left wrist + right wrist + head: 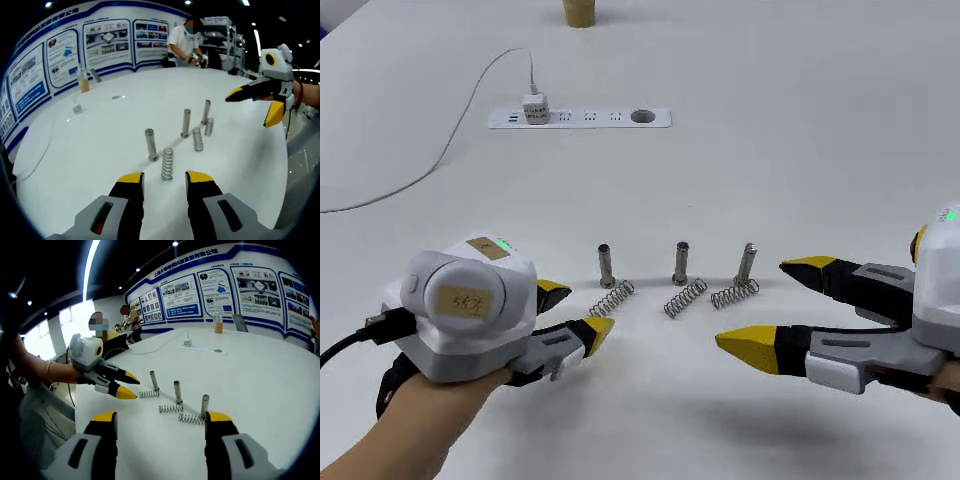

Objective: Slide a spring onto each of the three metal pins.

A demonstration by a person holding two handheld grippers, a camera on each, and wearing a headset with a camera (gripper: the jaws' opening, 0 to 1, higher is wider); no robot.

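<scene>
Three metal pins stand upright in a row on the white table: the left pin [606, 265], the middle pin [681, 262] and the right pin [747, 263]. A spring lies flat just in front of each: the left spring [611, 298], the middle spring [685, 298] and the right spring [734, 293]. My left gripper [578, 308] is open and empty, its yellow tips just left of the left spring [167, 164]. My right gripper [752, 303] is open wide and empty, its tips around the area right of the right spring [191, 418].
A white power strip [580, 118] with a plugged charger and a trailing cable [450, 140] lies farther back. A paper cup [579, 12] stands at the far edge. A person [184, 41] stands beyond the table.
</scene>
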